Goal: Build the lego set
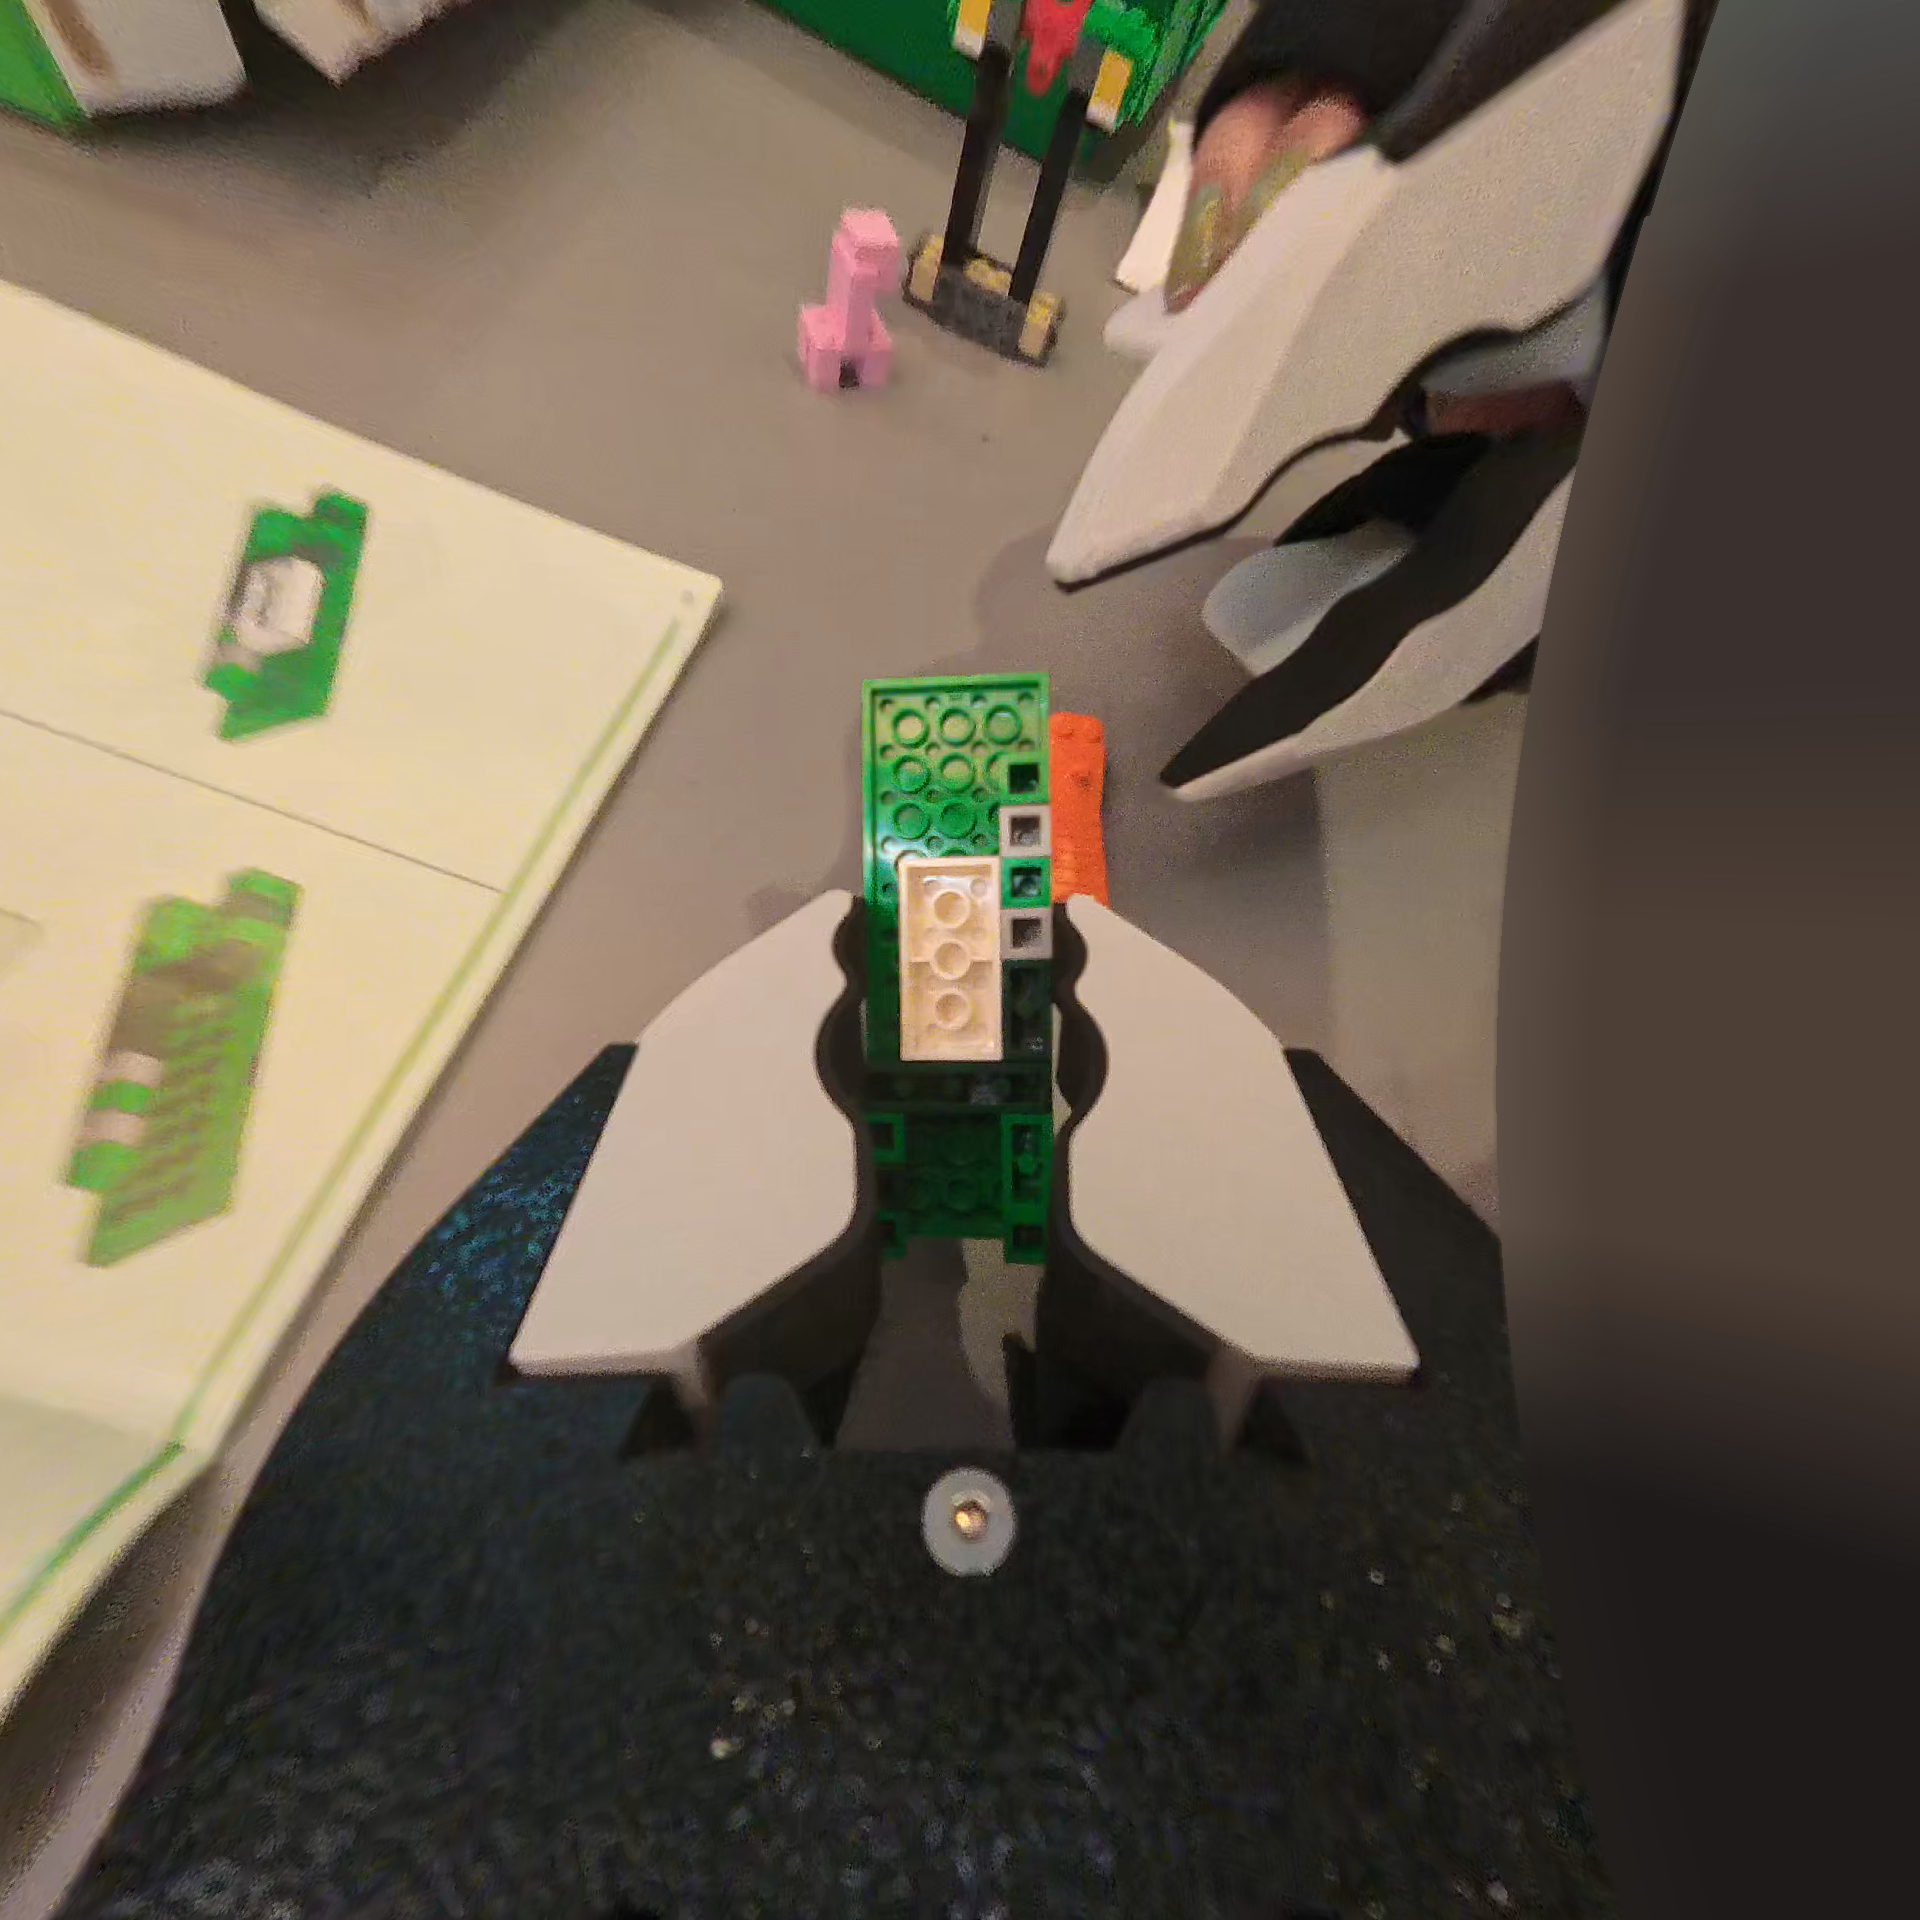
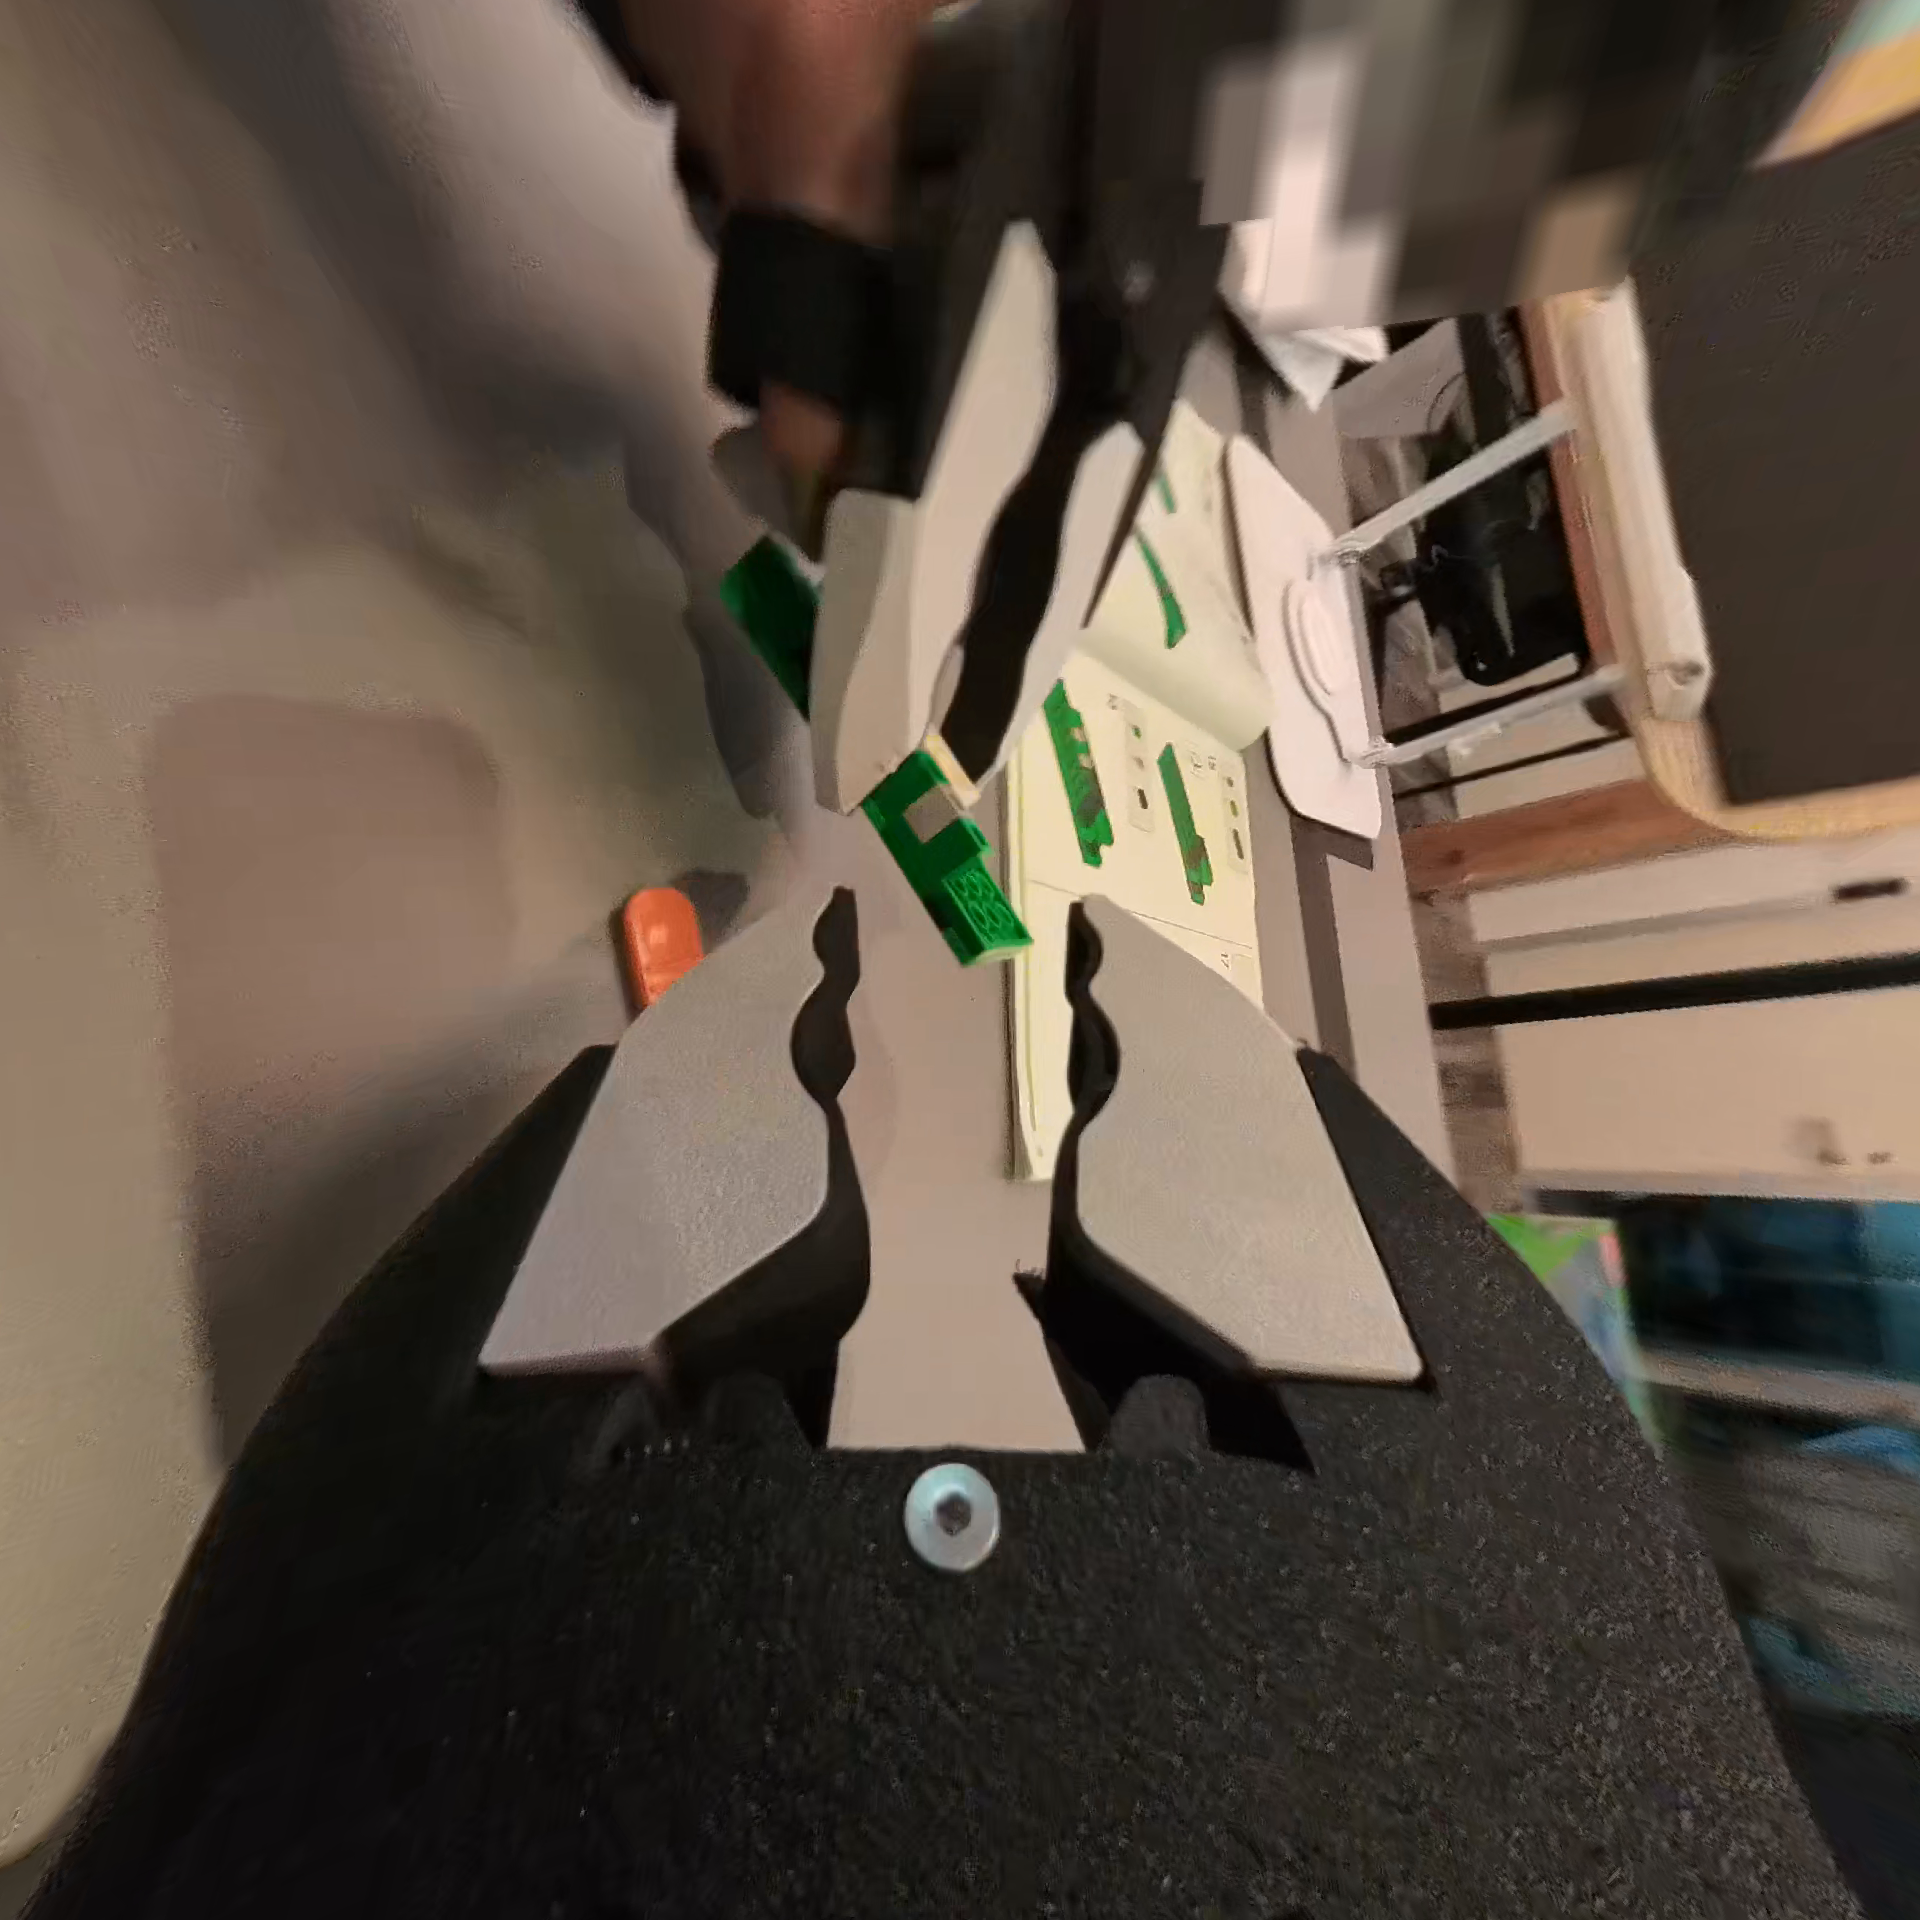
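I have the green plate assembly clamped in my left gripper, its underside turned up toward the camera, with a white plate already pressed onto it and a row of small grey and green pieces along its right edge. My right gripper stands spread wide with nothing between its fingers, just off the far end of the assembly, tips angled toward it. From the right wrist view the assembly sticks out of the left gripper at a slant, above the tabletop.

I judge I am between placements: one sub-step of this underside build is seated and the next piece has to be fetched. The open instruction booklet lies to my left showing that same green part. An orange piece lies on the tabletop just beyond the assembly; it may be a brick separator, though blur leaves that unsure. A pink figure and a black-legged build stand farther off.

Next I must check the booklet, pick the right piece with the free gripper, and hold the assembly steady while pressing.
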